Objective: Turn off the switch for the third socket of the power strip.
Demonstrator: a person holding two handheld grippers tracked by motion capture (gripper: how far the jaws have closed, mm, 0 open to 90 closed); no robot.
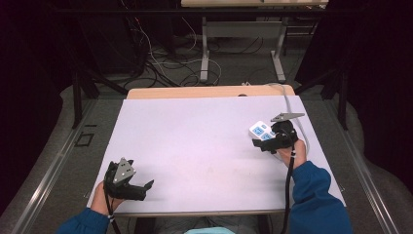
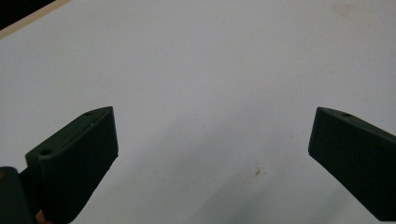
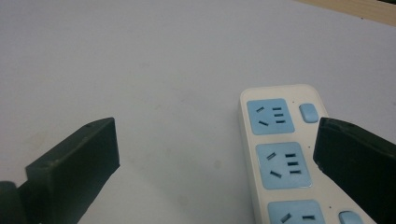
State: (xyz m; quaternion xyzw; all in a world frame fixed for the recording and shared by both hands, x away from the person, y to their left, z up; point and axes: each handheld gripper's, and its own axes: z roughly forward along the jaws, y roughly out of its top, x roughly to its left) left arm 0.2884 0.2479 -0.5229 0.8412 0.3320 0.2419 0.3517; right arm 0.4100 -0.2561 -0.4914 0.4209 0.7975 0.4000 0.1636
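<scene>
Our right gripper (image 3: 215, 154) has its fingers wide apart, gripping nothing; the white plastic power strip with blue sockets (image 3: 285, 154) lies partly under one finger, so we risk nudging it. Left gripper (image 2: 210, 158) fingers apart, idle on the white worktop (image 1: 195, 136).

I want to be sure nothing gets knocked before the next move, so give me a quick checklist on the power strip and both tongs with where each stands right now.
1. Right tongs open: ok, jaws stand wide apart.
2. Power strip free of the right tongs: ok, no pad presses on it; it lies flat beside the right-hand jaw.
3. Power strip fully on the white mat: ok, near its right edge.
4. Left tongs open with nothing between: ok, bare mat between the jaws.
5. Cord routing off the far edge: cannot tell where it ends.
6. Switch on or off: cannot tell.
</scene>
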